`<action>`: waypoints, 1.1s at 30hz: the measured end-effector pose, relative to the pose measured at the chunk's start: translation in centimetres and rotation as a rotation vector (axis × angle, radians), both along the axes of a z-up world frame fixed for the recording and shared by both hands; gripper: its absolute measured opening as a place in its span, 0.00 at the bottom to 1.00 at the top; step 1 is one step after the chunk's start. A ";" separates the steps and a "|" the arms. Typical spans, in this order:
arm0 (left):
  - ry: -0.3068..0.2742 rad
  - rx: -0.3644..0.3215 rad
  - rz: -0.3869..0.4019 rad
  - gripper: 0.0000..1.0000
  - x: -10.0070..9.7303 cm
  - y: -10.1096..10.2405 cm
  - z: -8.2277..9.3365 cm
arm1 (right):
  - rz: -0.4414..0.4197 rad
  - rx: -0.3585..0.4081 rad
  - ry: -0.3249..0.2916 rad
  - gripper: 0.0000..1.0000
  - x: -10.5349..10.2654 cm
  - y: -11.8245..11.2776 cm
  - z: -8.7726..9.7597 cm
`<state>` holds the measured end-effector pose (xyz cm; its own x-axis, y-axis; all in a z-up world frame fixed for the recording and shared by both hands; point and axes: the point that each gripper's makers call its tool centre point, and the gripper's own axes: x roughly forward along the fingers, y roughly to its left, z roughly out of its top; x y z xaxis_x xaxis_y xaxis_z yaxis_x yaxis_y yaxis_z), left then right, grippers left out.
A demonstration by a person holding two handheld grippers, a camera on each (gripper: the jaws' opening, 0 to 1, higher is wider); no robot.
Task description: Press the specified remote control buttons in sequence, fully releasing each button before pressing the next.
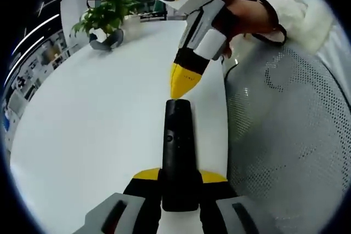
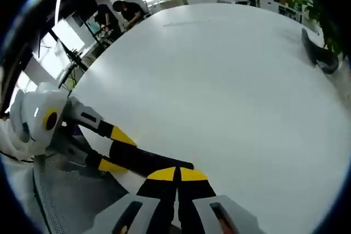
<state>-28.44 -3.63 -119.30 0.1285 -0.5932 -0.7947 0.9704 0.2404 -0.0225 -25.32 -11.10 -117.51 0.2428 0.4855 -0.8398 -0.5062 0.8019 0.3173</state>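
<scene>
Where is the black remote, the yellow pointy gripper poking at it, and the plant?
remote (image 1: 178,152), left gripper view, middle of its body.
right gripper (image 1: 182,83), left gripper view, yellow tips.
plant (image 1: 104,15), left gripper view, leaves.

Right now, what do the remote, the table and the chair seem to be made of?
Remote: probably matte black plastic; it shows a smooth, dull surface with soft highlights. Table: smooth white top with a faint sheen, possibly laminate or painted board; its core cannot be told. Chair: grey-white mesh, likely woven synthetic fabric, as its regular pattern of small holes suggests.
</scene>
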 end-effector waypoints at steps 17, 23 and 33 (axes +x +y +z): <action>0.001 -0.015 -0.005 0.24 0.0 0.0 0.1 | -0.040 0.015 0.095 0.00 -0.6 0.0 -0.9; -0.001 -0.012 -0.008 0.24 0.0 0.0 0.1 | -0.057 0.006 0.103 0.00 -0.3 -0.1 -0.9; 0.021 -0.055 0.018 0.25 -0.4 0.1 0.1 | -0.140 -0.007 0.128 0.00 0.4 -0.3 -0.9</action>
